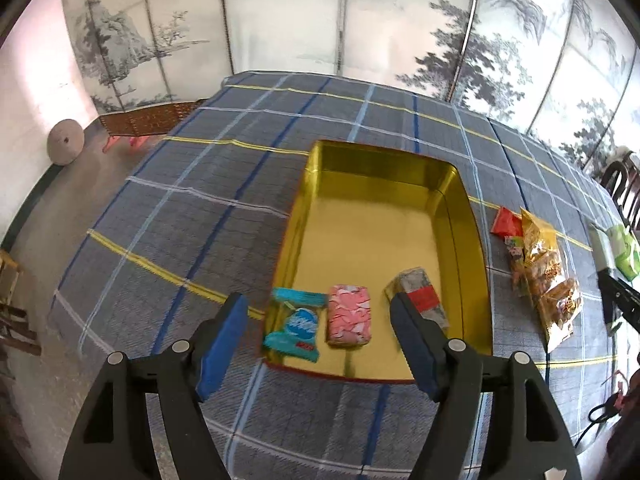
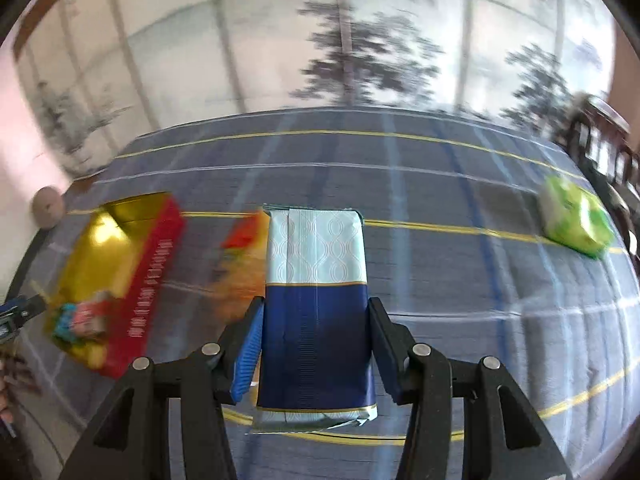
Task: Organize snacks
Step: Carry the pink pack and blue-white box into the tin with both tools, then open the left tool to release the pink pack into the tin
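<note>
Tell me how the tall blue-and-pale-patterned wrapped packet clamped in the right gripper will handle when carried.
The blue-and-pale wrapped packet probably stays fairly stiff: it juts past the right gripper without drooping. Its glossy wrapper may be slippery. Gripped only at its lower half, it might pivot if swung fast.

Domestic interior, probably a living or dining room. A table (image 1: 240, 200) covered with a grey-blue checked cloth stands before a folding screen (image 1: 280, 20) painted with ink trees and hills. Dark wooden chair backs (image 1: 624, 184) show at the right edge, a round stone disc (image 1: 64, 142) leans against a pale wall, and packaged snacks (image 1: 548, 276) lie on the cloth
</note>
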Demonstrator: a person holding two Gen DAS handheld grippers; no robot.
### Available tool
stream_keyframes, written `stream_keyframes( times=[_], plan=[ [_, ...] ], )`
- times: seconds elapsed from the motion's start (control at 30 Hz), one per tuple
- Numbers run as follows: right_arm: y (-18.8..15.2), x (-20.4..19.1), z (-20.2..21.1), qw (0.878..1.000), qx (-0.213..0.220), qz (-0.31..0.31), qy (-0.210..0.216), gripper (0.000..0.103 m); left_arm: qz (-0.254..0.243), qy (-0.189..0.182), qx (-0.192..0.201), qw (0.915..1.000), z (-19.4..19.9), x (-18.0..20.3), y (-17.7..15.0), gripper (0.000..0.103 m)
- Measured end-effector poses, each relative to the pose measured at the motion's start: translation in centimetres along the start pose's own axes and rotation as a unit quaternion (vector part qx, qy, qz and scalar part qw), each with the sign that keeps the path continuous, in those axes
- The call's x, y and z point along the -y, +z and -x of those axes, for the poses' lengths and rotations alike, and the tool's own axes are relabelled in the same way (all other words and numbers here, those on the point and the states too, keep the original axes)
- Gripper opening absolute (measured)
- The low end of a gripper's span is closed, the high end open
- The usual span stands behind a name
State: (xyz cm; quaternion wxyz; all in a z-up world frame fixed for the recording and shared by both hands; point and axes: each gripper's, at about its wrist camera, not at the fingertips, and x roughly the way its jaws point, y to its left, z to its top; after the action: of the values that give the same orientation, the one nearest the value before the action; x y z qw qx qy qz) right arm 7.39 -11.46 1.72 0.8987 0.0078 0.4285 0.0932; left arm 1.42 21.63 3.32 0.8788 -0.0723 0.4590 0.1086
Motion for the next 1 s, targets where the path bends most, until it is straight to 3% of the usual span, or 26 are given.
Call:
stream_keyframes(
  times=[0.17,0.47,0.7,1.0],
  plan=[
    [0.5,-6.3,-0.4,0.997,-0.006,0.039,0.059,0.050,0.026,0.016,-0.003,0.9995,0.5,-2.2,-0.5,0.070],
    [0.0,-14.4,-2.0,0.988,-0.029,0.099,0.114,0.050,0.063,0.044,-0.014,0.9970,0.5,-5.9,-1.9,0.070],
    [-0.9,-18.4,-3.2,0.982,-0.045,0.132,0.131,0.050,0.073,0.052,-0.017,0.9959,0.9,-7.6,-2.5,0.070],
    [-1.4,-20.3,-4.4,0.979,-0.059,0.146,0.127,0.050,0.079,0.070,-0.025,0.9941,0.8,-9.3,-3.3,0.070]
  ],
)
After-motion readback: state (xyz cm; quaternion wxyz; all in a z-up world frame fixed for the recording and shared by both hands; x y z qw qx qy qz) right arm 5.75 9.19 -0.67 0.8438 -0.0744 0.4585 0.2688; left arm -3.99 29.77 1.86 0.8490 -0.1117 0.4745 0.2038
